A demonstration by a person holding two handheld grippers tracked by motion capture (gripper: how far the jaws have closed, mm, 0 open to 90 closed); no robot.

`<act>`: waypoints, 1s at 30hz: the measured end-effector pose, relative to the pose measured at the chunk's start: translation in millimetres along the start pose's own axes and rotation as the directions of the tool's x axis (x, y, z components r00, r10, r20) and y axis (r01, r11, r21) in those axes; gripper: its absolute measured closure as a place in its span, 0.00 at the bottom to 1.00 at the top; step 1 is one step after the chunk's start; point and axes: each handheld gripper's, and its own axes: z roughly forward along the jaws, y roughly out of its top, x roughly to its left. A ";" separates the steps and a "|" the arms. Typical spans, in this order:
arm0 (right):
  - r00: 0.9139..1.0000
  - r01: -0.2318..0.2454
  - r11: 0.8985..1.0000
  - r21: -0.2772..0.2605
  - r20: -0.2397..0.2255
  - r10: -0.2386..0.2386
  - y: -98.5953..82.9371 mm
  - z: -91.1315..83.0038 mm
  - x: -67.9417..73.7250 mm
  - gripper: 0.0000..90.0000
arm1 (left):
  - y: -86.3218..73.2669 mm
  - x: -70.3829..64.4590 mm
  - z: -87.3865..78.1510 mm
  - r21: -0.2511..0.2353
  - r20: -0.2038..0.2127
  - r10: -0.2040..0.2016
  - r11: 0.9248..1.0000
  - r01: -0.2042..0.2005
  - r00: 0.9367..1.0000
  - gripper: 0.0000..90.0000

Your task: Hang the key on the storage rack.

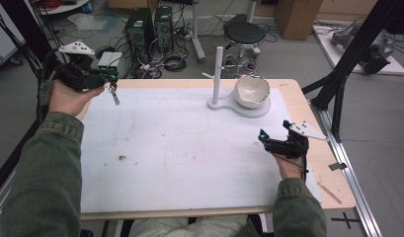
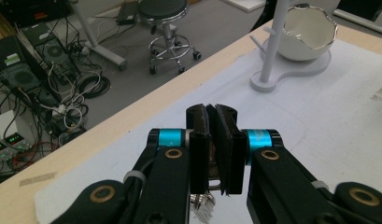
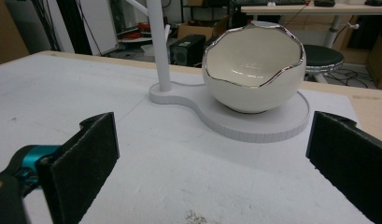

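above the table [image 1: 189, 148], left tongs [image 1: 112, 85] raised, gripping keys [image 1: 114, 97].

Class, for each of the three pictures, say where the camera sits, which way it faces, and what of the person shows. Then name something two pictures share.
High view: above the person's side, looking down on the table; both forearms, left gripper, right gripper.
Left gripper view: rides the left gripper, jaws shut on keys, facing the stand.
Right gripper view: rides the open right gripper, facing the bowl.
Shared: bowl and stand.
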 end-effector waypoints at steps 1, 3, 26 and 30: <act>1.000 -0.001 1.000 0.000 0.000 0.001 0.0 0.0 -0.1 0.02 | 2.3 -0.9 0.1 -0.001 0.003 0.004 1.000 -0.004 1.000 0.93; 1.000 -0.002 1.000 0.000 -0.002 0.002 0.0 -0.2 -0.1 0.02 | 7.2 -2.6 2.0 -0.008 0.011 0.008 1.000 -0.008 1.000 0.93; 1.000 -0.002 1.000 -0.005 -0.010 0.002 0.2 -1.1 0.4 0.02 | 47.7 -39.9 48.9 -0.008 0.090 0.076 0.997 -0.075 0.993 0.93; 1.000 -0.001 1.000 -0.006 -0.013 0.001 0.2 -1.0 0.4 0.02 | 52.1 -46.6 59.6 -0.008 0.107 0.081 0.997 -0.081 0.991 0.93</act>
